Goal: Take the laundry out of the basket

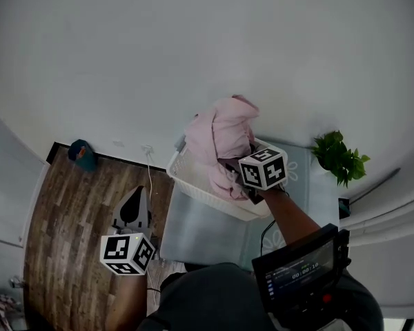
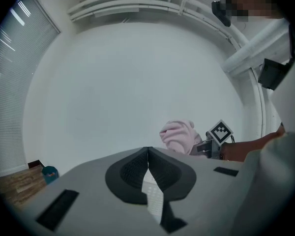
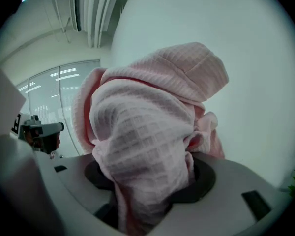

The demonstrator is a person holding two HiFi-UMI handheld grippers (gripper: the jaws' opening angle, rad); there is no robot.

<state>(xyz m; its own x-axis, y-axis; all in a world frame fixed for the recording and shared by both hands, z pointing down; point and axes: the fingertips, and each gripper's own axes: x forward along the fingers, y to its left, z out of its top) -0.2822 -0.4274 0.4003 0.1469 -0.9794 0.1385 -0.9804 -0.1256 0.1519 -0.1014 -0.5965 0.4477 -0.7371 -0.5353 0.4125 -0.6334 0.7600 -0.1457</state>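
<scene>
In the head view, a white perforated plastic laundry basket [image 1: 193, 185] sits at the middle of the frame, on a pale grey mat [image 1: 200, 229] that lies against a white wall. A pink waffle-weave cloth [image 1: 224, 133] is bunched up above the basket's far side, with its lower folds trailing down toward the rim. The right gripper [image 1: 243, 169] reaches in from the lower right and is clamped on this cloth. In the right gripper view the fabric [image 3: 147, 117] fills the centre of the frame and is squeezed between the two dark jaws, spilling over both of them. The left gripper [image 1: 134, 202] hangs at the lower left of the head view, over brown wood-plank flooring [image 1: 69, 219], well apart from the basket. In the left gripper view its jaws [image 2: 148, 156] meet at their tips with nothing held between them, and the pink cloth [image 2: 178, 135] shows small beyond them, right of centre. A green leafy plant [image 1: 338, 157] stands at the right of the head view, and a small teal object [image 1: 81, 154] lies at the floor's upper-left corner, near the wall.
</scene>
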